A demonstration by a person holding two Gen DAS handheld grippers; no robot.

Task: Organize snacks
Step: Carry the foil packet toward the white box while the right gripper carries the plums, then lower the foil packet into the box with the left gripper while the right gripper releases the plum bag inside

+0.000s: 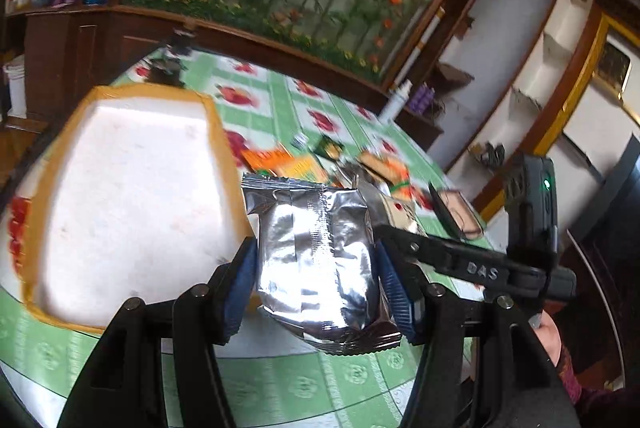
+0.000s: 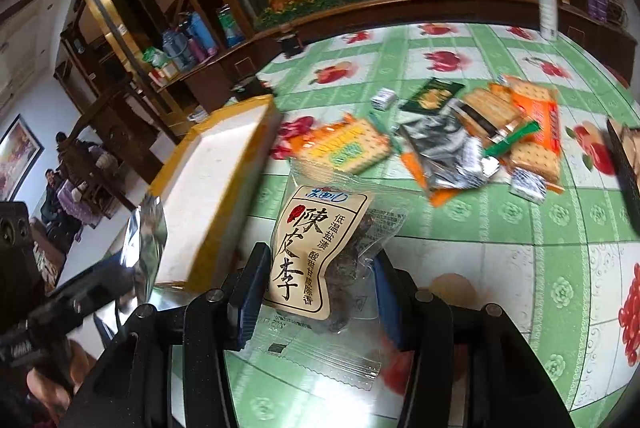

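Between left gripper (image 1: 316,268) pads: crinkled silver foil packet (image 1: 316,260).

The worktop (image 2: 460,228) carries a covering of green and white squares printed with red fruit and pale green rosettes, and the box (image 1: 218,131) on it is white inside with an orange-yellow rim. The left tool (image 1: 316,276), black with blue ribbed pads (image 1: 244,268), grips a plain silver foil packet (image 1: 316,252); the right tool (image 2: 316,288), same colours, grips a clear packet (image 2: 320,252) with a cream label, black characters and a red seal. The snack pile (image 2: 480,135) shows orange, yellow, green, silver and black wrappers, several printed with tan crackers.
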